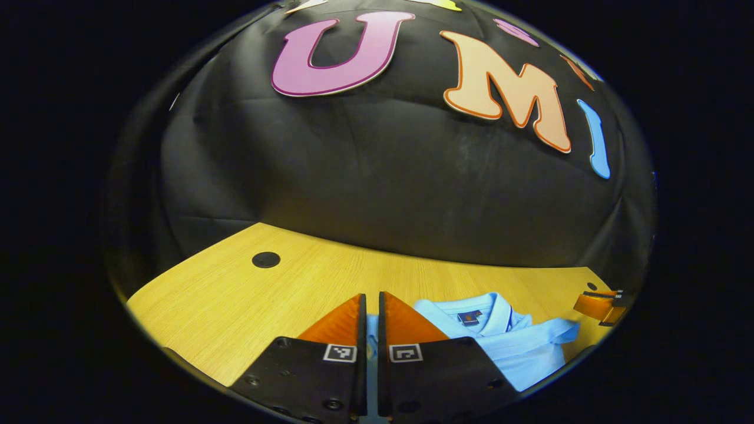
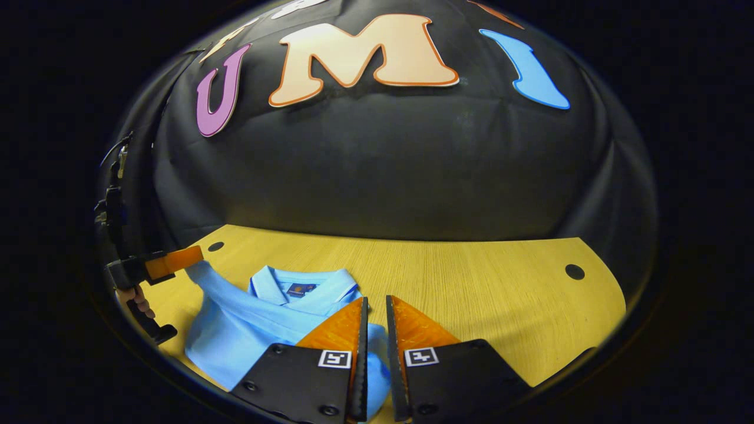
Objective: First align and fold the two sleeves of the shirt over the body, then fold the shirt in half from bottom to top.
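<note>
Both your left gripper (image 1: pixel 371 321) and right gripper (image 2: pixel 375 330) clench polo shirt (image 2: pixel 247 327) fabric; draw it inward evenly, aligned

Light-blue collared cloth shirt (image 2: pixel 259 321) bunched on yellow wood-grain tabletop (image 2: pixel 471 282), takes near-left part in right gripper view. Bare wood to its right and behind it up to black cloth wall (image 2: pixel 377 176): room to pass there. Small round black cap (image 2: pixel 574 271) flush in wood far right, no hindrance. Left gripper view: bare wood left of shirt (image 1: pixel 506 341), w/ another flush black cap (image 1: pixel 265 259). Left gripper (image 2: pixel 177 261) at shirt's far-left edge, right gripper (image 1: pixel 601 305) at opposite edge, each blocking that side.
</note>
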A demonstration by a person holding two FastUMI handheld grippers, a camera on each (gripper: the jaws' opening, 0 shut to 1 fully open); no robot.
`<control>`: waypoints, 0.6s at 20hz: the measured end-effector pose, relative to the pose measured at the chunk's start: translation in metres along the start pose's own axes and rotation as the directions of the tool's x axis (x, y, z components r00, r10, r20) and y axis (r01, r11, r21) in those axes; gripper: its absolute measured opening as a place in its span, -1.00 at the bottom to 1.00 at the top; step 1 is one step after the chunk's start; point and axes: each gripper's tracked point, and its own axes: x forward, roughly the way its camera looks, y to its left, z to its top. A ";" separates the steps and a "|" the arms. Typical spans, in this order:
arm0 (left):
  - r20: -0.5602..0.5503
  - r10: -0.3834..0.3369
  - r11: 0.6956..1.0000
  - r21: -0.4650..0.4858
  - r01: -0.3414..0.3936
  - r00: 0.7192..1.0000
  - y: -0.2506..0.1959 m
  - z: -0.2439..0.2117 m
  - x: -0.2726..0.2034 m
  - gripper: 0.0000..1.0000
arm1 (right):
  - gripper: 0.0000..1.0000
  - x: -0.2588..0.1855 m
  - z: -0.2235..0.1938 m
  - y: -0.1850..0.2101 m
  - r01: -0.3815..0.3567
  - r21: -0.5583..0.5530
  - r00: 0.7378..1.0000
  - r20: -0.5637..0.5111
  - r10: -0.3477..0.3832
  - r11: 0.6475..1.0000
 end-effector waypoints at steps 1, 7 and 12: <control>0.004 0.007 1.000 -0.002 -0.007 1.000 0.003 0.001 -0.004 -0.80 | -0.60 -0.007 0.002 0.001 -0.008 -0.001 1.000 0.006 0.008 1.000; 0.057 0.027 0.998 0.056 -0.030 0.998 0.020 0.016 -0.061 0.97 | 0.99 -0.051 0.004 0.004 -0.080 0.007 0.996 0.050 0.079 0.997; 0.116 -0.031 0.997 0.075 0.023 0.993 0.002 0.022 -0.117 0.88 | 0.96 -0.094 0.002 -0.010 -0.078 0.003 0.993 0.092 0.078 0.997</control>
